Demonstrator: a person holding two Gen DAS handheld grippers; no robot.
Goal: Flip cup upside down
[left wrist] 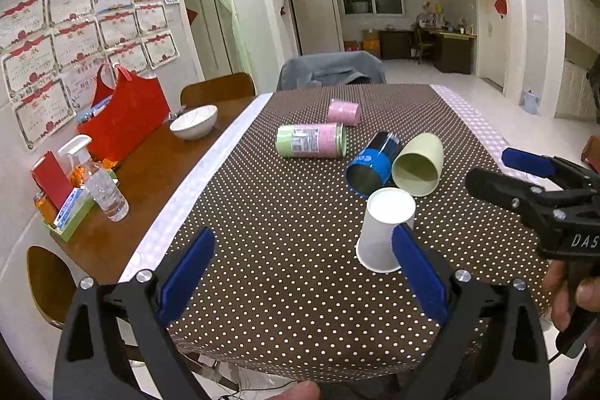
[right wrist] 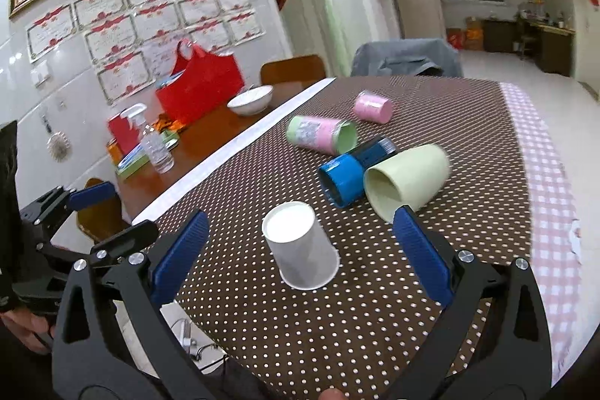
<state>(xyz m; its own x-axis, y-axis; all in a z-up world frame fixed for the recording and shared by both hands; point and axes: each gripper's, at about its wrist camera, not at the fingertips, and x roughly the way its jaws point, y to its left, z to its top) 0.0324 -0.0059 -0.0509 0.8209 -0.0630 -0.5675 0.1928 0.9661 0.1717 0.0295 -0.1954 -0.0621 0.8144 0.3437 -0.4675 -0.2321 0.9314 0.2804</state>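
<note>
While both tools (left wrist: 302, 263) (right wrist: 300, 242) gape wide, the smooth white paper cup (right wrist: 300, 246) stands inverted on dotted brown cloth (right wrist: 375, 306).

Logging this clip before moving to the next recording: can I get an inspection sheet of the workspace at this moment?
Surface: table under brown polka-dot tablecloth, bare wood on its left side.
Job's things: white paper cup stands upside down, mouth on the cloth, free of both grippers.
Clutter: pale green cup, blue can, green-pink canister and pink cup lie on their sides; white bowl, red bag, spray bottle.
Grippers: left gripper open, empty; right gripper open, empty, white cup between its fingers, untouched.
Cables: thin wires below the table's near edge.
Surroundings: certificates on the wall, chairs, fridge.
</note>
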